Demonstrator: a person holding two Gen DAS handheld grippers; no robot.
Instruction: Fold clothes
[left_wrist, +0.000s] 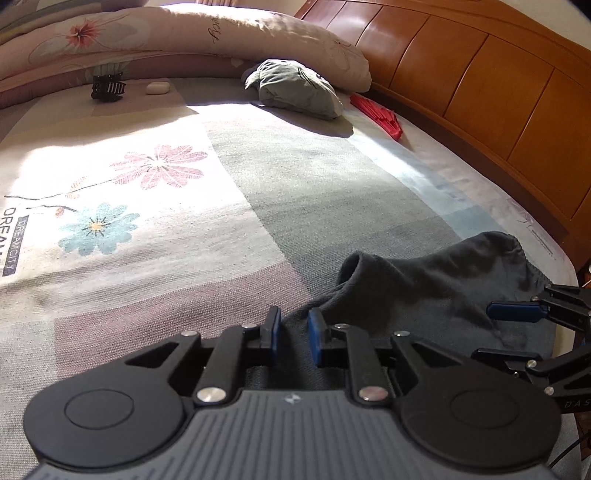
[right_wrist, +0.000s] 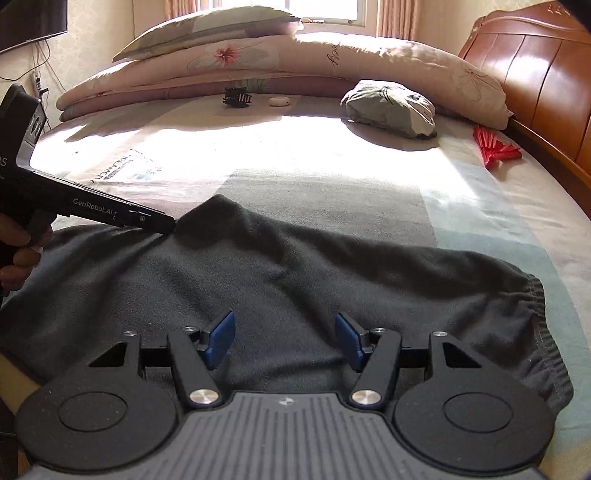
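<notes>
The trousers (right_wrist: 280, 280), dark grey with an elastic waistband at the right, lie spread across the near side of the bed (right_wrist: 332, 184), one ridge of cloth raised at their far edge; no finished fold shows, so I judge most of the folding is left. The left gripper (left_wrist: 294, 332) has its jaws only narrowly apart, the cloth's edge in the gap and not visibly pinched, while the right gripper (right_wrist: 285, 338) hangs wide open over the cloth, gripping nothing. "GenRobot.AI" is printed on the left gripper's side and "DREAMCITY" on the sheet.
</notes>
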